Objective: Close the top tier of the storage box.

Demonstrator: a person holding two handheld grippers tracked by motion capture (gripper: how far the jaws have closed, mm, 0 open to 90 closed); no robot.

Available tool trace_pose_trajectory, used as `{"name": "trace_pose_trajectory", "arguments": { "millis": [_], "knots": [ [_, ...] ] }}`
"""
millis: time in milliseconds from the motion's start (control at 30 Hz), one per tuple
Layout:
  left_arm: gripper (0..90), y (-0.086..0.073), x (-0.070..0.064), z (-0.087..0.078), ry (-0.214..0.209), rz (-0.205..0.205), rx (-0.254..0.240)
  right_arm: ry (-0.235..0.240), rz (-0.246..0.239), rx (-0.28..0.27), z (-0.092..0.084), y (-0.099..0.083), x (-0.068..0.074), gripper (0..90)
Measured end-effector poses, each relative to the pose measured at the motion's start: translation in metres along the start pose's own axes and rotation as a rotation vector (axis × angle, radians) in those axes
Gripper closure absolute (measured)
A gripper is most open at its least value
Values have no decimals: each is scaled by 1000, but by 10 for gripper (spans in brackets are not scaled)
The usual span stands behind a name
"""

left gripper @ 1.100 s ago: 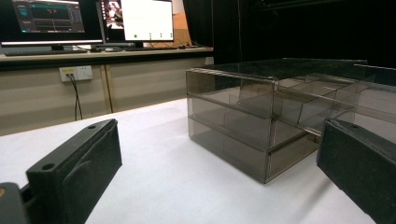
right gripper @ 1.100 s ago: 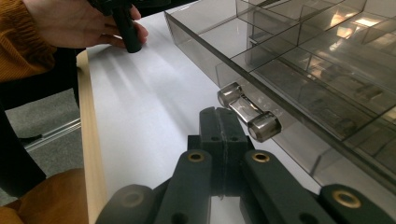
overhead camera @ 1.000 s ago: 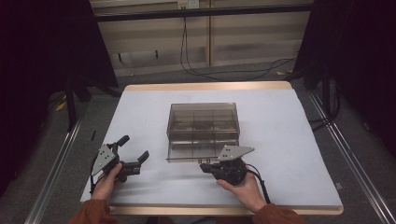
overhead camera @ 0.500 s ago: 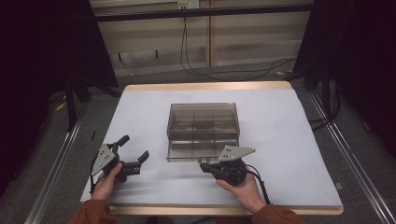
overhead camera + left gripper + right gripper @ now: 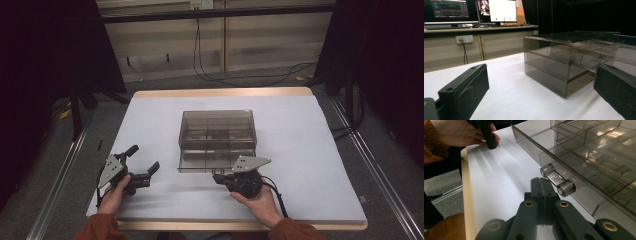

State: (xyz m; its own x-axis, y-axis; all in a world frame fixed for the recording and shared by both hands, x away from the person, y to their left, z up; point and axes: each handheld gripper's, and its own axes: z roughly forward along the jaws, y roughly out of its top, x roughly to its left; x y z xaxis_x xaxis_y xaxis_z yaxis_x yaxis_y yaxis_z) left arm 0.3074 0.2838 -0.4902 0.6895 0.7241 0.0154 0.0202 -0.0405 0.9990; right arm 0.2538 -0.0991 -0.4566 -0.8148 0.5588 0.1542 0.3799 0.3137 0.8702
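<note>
Left gripper (image 5: 144, 165): lower left of the high view, I see its jaws spread wide, nothing between them.
Drawer box (image 5: 217, 137): smoky clear plastic, centre of the white table (image 5: 310, 150) — bottom drawer slid partly out.
Right gripper (image 5: 218, 177): lower centre, jaws pressed together, tips just beside the drawer's clear handle (image 5: 558, 180).

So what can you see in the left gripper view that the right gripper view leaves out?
The left gripper view alone has the computer monitors on a back bench, a wall socket, and its tool with jaws spread wide. The right gripper view alone has the drawer's clear handle, the other hand, the table's wooden edge, and its own tool with jaws pressed together. Both show the smoky plastic drawer box and white tabletop.
</note>
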Motion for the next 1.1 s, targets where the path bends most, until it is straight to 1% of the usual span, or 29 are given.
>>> {"name": "trace_pose_trajectory", "arguments": {
  "millis": [267, 300, 400, 600, 1100],
  "knots": [
    [0, 0, 0, 0, 4, 1, 0, -4, 3, -6, -1, 0, 0, 900],
    [0, 0, 0, 0, -1, 0, 0, -7, 2, -7, -1, 0, -1, 900],
    [0, 0, 0, 0, 4, 1, 0, -11, -3, -15, -2, 0, -1, 900],
    [0, 0, 0, 0, 0, 1, 0, -12, 4, -28, -3, 0, -1, 900],
    [0, 0, 0, 0, -1, 0, 1, -12, 1, -29, -3, 1, -2, 900]
  ]
}}
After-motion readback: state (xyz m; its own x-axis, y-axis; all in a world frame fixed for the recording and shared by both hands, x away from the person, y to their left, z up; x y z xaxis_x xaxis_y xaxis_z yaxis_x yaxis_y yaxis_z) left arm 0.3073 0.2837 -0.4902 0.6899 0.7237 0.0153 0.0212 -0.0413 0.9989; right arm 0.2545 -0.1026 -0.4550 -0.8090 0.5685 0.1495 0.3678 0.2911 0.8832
